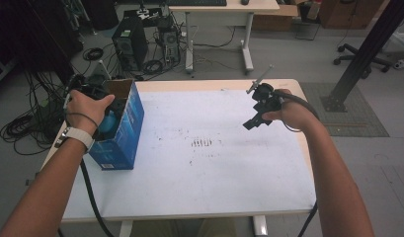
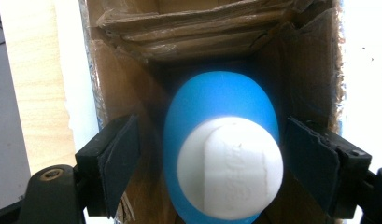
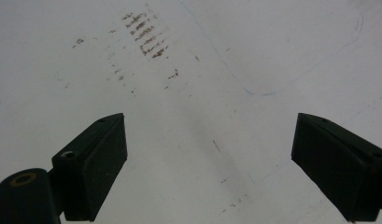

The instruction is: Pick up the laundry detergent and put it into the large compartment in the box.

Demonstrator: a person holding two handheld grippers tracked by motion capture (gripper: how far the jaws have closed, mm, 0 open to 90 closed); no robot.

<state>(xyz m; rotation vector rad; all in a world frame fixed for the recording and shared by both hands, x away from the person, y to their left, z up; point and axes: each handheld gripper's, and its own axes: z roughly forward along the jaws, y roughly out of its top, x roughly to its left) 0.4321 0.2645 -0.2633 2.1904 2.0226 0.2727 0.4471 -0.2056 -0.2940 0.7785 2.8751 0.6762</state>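
A blue bottle with a white cap lies inside an open blue cardboard box that stands at the table's left side. My left gripper reaches down into the box, open, one jaw on each side of the bottle; the right jaw is very close to it and the left jaw stands apart. In the high view the hand covers most of that gripper, and a bit of the blue bottle shows beneath it. My right gripper hangs above the right part of the table, open, with nothing between its fingers.
The white table top carries dark scuff marks near its middle. Behind the table, on the floor, are computer towers, coiled cables, another desk and an office chair. A black post slants at right.
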